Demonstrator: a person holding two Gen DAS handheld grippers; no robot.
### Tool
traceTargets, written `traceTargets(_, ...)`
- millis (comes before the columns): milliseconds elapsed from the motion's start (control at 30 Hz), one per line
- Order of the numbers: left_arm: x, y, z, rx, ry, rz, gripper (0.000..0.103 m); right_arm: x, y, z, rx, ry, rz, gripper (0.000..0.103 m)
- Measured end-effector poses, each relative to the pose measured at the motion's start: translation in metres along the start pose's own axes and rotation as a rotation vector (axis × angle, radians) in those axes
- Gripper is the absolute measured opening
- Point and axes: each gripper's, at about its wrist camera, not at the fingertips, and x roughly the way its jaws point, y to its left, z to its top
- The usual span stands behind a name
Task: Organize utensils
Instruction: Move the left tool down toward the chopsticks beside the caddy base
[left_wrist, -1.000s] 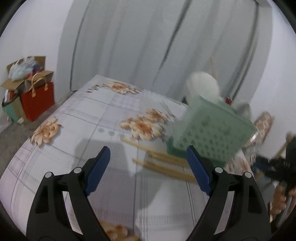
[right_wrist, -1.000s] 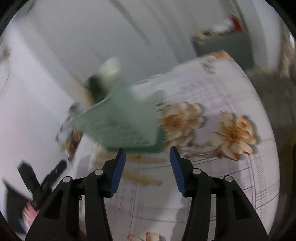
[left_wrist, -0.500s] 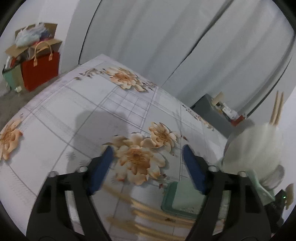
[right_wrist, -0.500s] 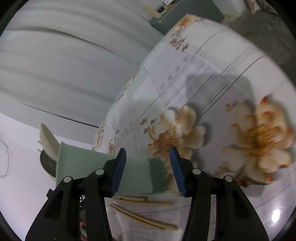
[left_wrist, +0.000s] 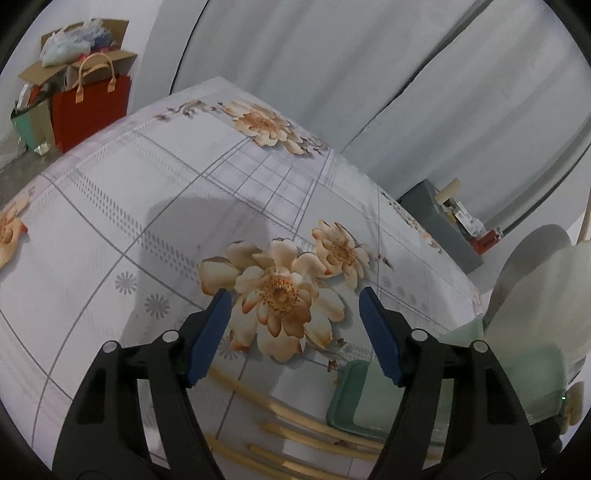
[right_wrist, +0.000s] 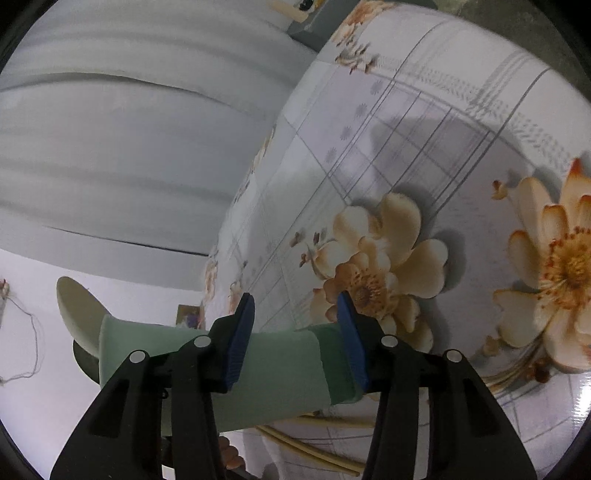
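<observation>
Several wooden chopsticks (left_wrist: 295, 435) lie on the floral tablecloth (left_wrist: 147, 206) just below my open, empty left gripper (left_wrist: 293, 332). A green utensil basket (left_wrist: 373, 398) stands to their right and holds a pale ladle-like utensil (left_wrist: 546, 280). In the right wrist view the same basket (right_wrist: 280, 373) sits close under my open, empty right gripper (right_wrist: 295, 332), with a cream spoon (right_wrist: 77, 306) sticking out of it and chopsticks (right_wrist: 314, 452) lying below it.
The table (right_wrist: 424, 129) carries a flower-print cloth. A red bag (left_wrist: 88, 107) and cardboard boxes stand on the floor at far left. A grey cabinet (left_wrist: 439, 225) with small items is beyond the table. White curtains hang behind.
Both grippers have moved in low over the table. The left view swung from the basket side toward the flower print; the basket now sits close under the right gripper.
</observation>
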Motion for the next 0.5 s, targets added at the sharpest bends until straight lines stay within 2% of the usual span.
traceTargets(300,-0.014,0.009,-0.008,-0.027,0.009,0.006,0.059,0.017,0.006,0.0,0.0,0.048,0.017,0.042)
traceTargets(500,-0.032,0.014,-0.016,-0.034,0.006,-0.014,0.058,0.021,0.008,-0.001,-0.005,0.064,0.017,0.04)
